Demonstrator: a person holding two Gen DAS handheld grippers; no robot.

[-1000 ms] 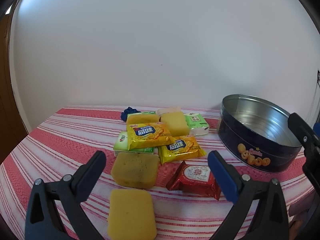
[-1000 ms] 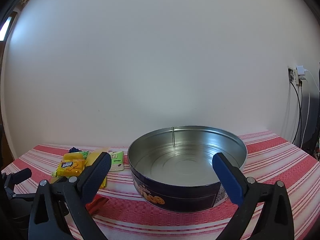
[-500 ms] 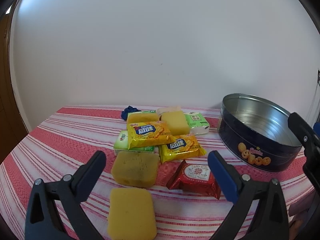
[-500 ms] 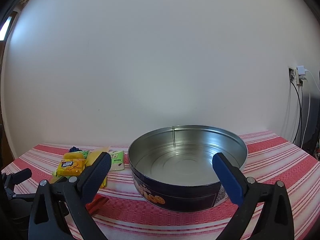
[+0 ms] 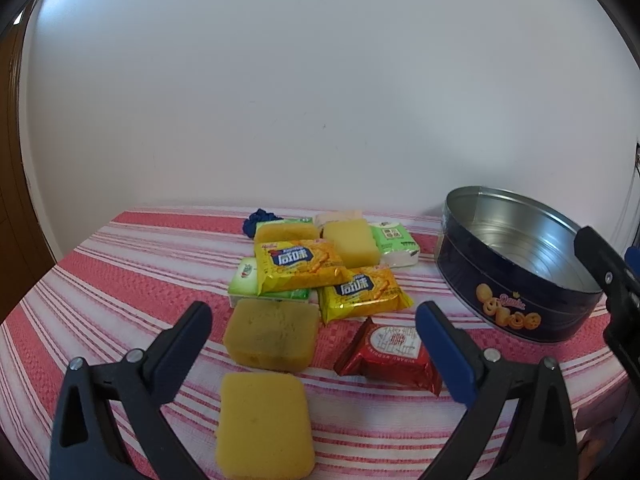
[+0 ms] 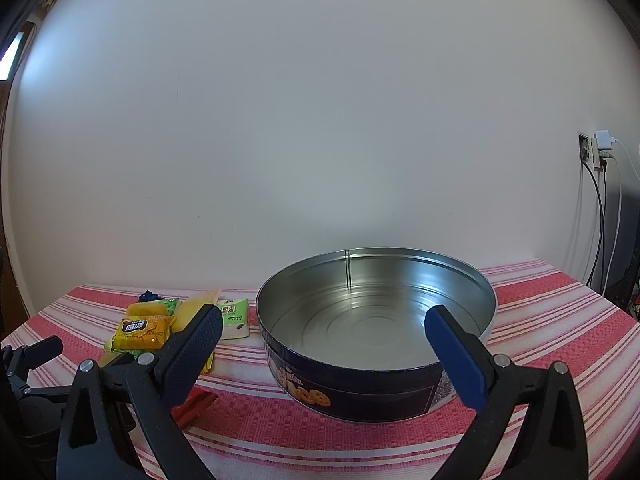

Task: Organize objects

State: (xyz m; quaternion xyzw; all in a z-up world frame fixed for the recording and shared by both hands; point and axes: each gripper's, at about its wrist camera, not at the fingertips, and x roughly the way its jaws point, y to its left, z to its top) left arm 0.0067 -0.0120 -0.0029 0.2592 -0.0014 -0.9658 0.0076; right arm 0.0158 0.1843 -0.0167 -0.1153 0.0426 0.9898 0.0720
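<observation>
A pile of small items lies on the red-striped tablecloth [image 5: 120, 280]: yellow sponges [image 5: 264, 426] [image 5: 272, 332], two yellow snack packs [image 5: 298, 264] [image 5: 362, 290], a red packet [image 5: 394, 346], green tissue packs [image 5: 394, 242] and a small blue object [image 5: 258, 218]. My left gripper [image 5: 312, 338] hovers open just before the near sponges and the red packet, holding nothing. A round dark-blue cookie tin [image 6: 376, 340], its inside bare metal, stands to the right of the pile. My right gripper [image 6: 322, 340] hangs open in front of the tin, nothing between its fingers.
A white wall runs behind the table. A wall socket with a charger and hanging cables [image 6: 600, 152] is at the far right. The tablecloth [image 6: 560, 312] extends right of the tin. The left gripper's body [image 6: 28, 360] shows at the lower left of the right wrist view.
</observation>
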